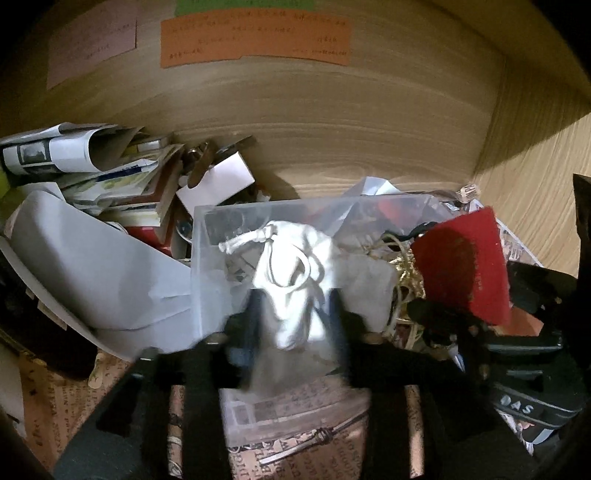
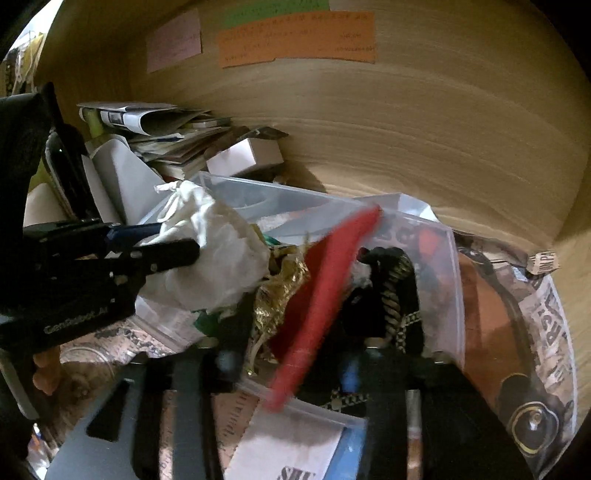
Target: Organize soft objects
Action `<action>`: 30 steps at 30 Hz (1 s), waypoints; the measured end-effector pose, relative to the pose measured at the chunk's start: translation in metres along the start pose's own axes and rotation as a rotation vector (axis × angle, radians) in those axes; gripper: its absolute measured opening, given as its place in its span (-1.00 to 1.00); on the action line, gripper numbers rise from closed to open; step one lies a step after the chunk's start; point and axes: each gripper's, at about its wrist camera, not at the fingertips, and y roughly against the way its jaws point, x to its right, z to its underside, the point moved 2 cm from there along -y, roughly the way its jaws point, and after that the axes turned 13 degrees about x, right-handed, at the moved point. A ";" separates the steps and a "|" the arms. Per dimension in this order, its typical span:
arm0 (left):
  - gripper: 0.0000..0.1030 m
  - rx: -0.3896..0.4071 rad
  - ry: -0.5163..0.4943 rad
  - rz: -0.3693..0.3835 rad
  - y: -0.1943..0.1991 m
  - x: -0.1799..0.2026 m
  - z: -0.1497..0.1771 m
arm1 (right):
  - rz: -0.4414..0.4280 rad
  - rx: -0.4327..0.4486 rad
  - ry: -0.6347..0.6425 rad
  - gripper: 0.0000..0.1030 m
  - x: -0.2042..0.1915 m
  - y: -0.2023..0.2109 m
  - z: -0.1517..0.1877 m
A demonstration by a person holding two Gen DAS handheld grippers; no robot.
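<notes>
The left gripper (image 1: 295,314) has its jaws clamped on a white drawstring cloth pouch (image 1: 291,280), held over the clear plastic storage bin (image 1: 207,258). The right gripper (image 2: 295,354) pinches a flat red felt pouch (image 2: 325,291), tilted over the same bin. Behind the bin, a stack of papers and booklets (image 1: 92,173) leans against the wooden wall (image 1: 332,129).

A pale wood-grain back wall (image 1: 314,122) curved across both views, meeting a wooden side panel (image 1: 535,177) at the right. Orange (image 1: 255,40), pink (image 1: 92,48) and green (image 2: 277,11) paper notes were stuck high on it. Light was dim and warm, corners shadowed.
</notes>
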 end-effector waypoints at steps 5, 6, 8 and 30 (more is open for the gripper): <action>0.17 0.024 0.010 0.001 0.009 -0.001 -0.003 | 0.055 0.042 0.035 0.44 0.001 0.015 -0.005; 0.17 0.035 0.012 -0.002 0.013 -0.002 -0.004 | 0.060 0.051 0.034 0.48 0.002 0.019 -0.007; 0.17 0.056 0.018 -0.003 0.022 -0.003 -0.007 | 0.069 0.069 0.030 0.52 0.005 0.027 -0.011; 0.59 0.486 0.020 -0.043 0.185 0.008 -0.041 | 0.030 0.477 0.007 0.67 -0.018 0.165 -0.067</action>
